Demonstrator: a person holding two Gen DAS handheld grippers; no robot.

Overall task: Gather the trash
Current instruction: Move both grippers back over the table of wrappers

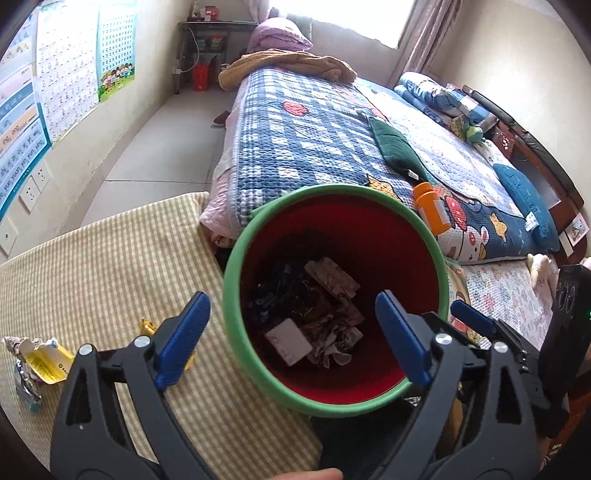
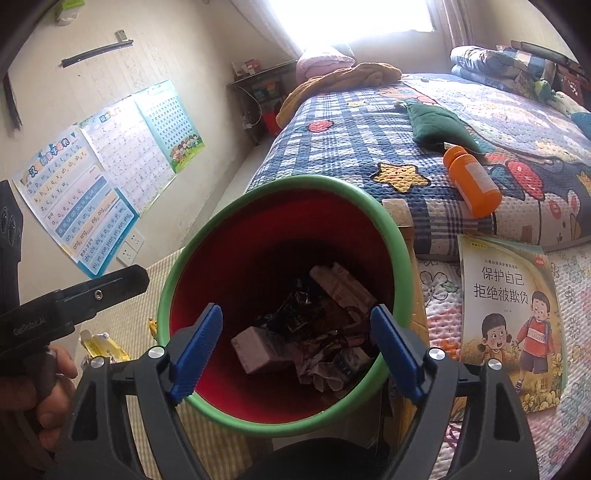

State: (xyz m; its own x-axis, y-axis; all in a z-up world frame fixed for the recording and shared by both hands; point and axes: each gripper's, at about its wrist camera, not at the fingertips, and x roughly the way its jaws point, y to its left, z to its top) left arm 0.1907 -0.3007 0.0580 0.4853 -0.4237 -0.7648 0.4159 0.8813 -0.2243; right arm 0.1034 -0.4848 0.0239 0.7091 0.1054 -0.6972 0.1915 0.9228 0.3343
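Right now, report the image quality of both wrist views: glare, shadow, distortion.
Left wrist view: window blown out white; fisheye bends the wall and bed edges; bin interior dim, trash still readable. Right wrist view: window glare washes out the far corner; black vignette at the corners; book cover sharp and legible.

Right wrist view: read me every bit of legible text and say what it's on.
"保护自己 拒绝被欺负": cover of the picture book.
"b, p, m, f, d, t, n, l": pinyin wall poster; its title is too distorted to read.
Orange bottle label: too blurred.
Grid poster: too small.
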